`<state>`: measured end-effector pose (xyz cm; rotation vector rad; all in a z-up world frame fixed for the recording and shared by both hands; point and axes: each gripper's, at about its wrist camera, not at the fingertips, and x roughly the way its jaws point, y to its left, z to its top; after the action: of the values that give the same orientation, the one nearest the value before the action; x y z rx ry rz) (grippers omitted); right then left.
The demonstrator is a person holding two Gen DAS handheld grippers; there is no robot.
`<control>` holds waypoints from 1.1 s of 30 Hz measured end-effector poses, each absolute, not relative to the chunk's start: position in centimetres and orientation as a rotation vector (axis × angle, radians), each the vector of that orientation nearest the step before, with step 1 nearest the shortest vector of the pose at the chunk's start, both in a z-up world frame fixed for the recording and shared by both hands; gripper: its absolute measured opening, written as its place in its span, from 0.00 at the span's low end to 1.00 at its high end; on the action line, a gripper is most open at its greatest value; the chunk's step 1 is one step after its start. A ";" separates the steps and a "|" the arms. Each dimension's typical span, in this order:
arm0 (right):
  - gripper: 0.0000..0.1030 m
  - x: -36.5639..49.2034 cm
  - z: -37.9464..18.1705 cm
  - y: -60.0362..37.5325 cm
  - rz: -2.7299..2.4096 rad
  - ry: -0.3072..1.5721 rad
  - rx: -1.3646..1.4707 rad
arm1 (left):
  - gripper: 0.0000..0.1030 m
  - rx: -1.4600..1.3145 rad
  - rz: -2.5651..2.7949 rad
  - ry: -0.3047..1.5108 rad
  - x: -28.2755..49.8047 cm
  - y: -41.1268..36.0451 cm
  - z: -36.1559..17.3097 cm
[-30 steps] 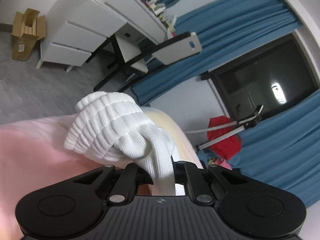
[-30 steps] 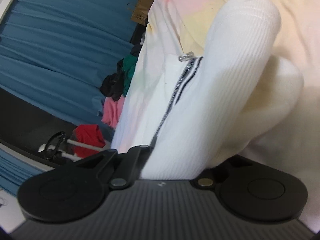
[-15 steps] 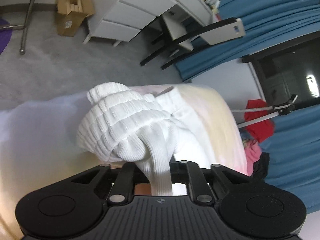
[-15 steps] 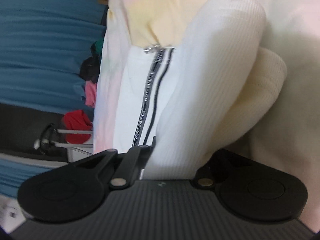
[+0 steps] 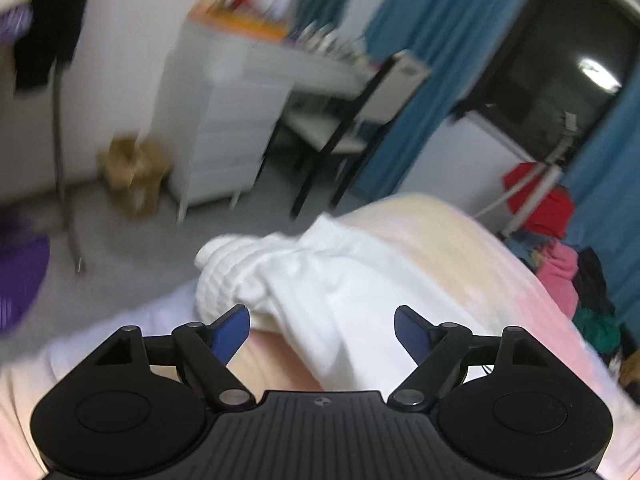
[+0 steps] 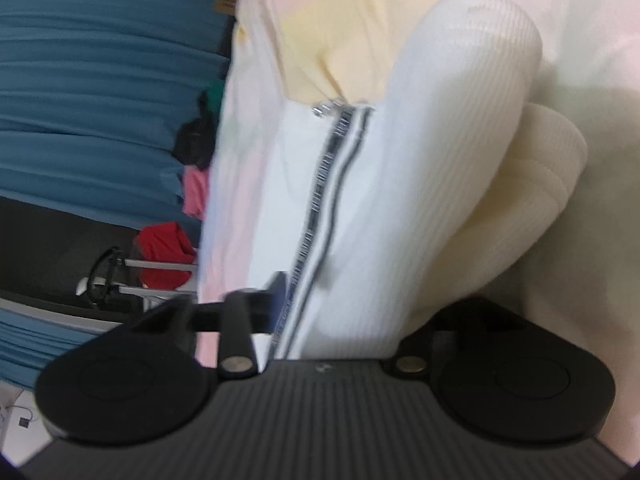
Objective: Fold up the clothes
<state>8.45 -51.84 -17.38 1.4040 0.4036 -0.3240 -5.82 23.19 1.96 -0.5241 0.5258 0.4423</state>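
Note:
A white ribbed zip-up garment (image 5: 320, 280) lies bunched on the pastel bedsheet (image 5: 460, 256). My left gripper (image 5: 322, 330) is open, its blue-padded fingers spread wide on either side of the fabric, holding nothing. In the right wrist view the same garment (image 6: 420, 184) fills the frame, with its striped zipper band (image 6: 324, 184) running down. My right gripper (image 6: 352, 304) has its jaws apart; the left finger (image 6: 276, 292) shows beside the zipper band, the right finger is hidden under the ribbed sleeve.
A white drawer desk (image 5: 224, 120) and black-framed chair (image 5: 352, 120) stand beyond the bed, with a cardboard box (image 5: 132, 168) on the grey floor. Blue curtains (image 5: 424, 60) and a drying rack with red cloth (image 5: 536, 196) stand to the right.
My left gripper has opened and let go of the white sleeve, which now lies on the bed. My right gripper's jaws have spread apart around the garment. Both views have swung.

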 end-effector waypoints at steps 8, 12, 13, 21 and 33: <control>0.58 7.0 -16.5 -52.3 -0.422 0.239 1.322 | 0.82 -0.359 0.289 0.458 -3.3 16.5 2.9; 0.58 7.2 -17.7 -53.1 -0.411 0.250 1.383 | 0.82 -0.270 0.189 0.499 -0.9 11.8 1.8; 0.58 7.1 -18.0 -53.3 -0.419 0.253 1.393 | 0.82 -0.242 0.170 0.505 -0.3 10.8 1.4; 0.58 8.8 -19.4 -54.6 -0.378 0.251 1.423 | 0.82 -0.194 0.055 0.610 5.8 4.9 -4.6; 0.17 10.1 -17.2 -52.6 -0.541 0.359 1.163 | 0.88 0.037 0.068 0.773 7.4 2.5 -10.5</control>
<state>10.11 -52.58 -17.21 1.1631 0.3588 -0.5407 7.39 2.49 -10.53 0.0373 0.7730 0.0676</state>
